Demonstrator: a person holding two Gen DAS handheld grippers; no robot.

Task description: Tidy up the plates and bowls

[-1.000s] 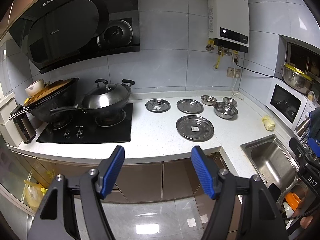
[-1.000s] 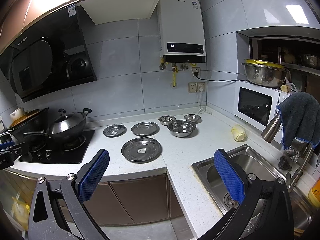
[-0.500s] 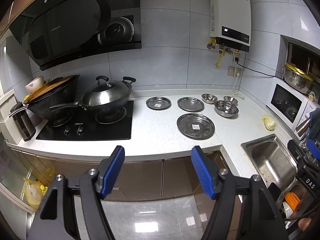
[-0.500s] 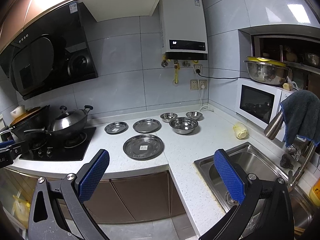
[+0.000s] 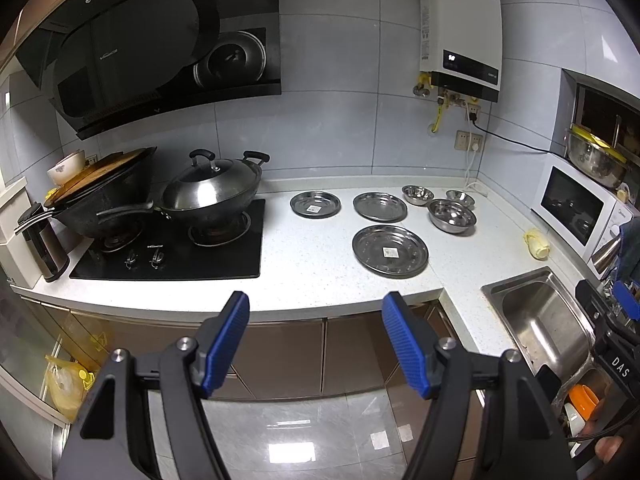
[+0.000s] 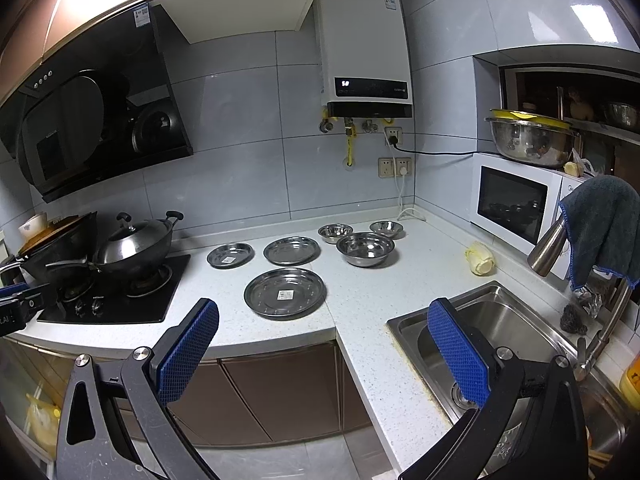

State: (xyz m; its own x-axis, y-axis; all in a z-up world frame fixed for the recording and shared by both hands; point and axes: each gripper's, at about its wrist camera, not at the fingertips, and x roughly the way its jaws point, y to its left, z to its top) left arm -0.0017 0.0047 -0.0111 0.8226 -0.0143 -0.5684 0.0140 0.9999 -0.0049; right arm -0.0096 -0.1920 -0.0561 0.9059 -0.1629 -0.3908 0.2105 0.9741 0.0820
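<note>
On the bench (image 5: 320,264), the large plate (image 5: 390,251) lies nearest the front edge. Behind it, two smaller plates sit side by side: the left plate (image 5: 315,204) and the right plate (image 5: 380,206). To their right stands the large bowl (image 5: 452,215), with two small bowls behind it: one (image 5: 417,194) left, one (image 5: 460,198) right. The stove (image 5: 172,248) lies left of the plates, the sink (image 5: 540,316) to the right, the microwave (image 5: 576,210) behind the sink.
</note>
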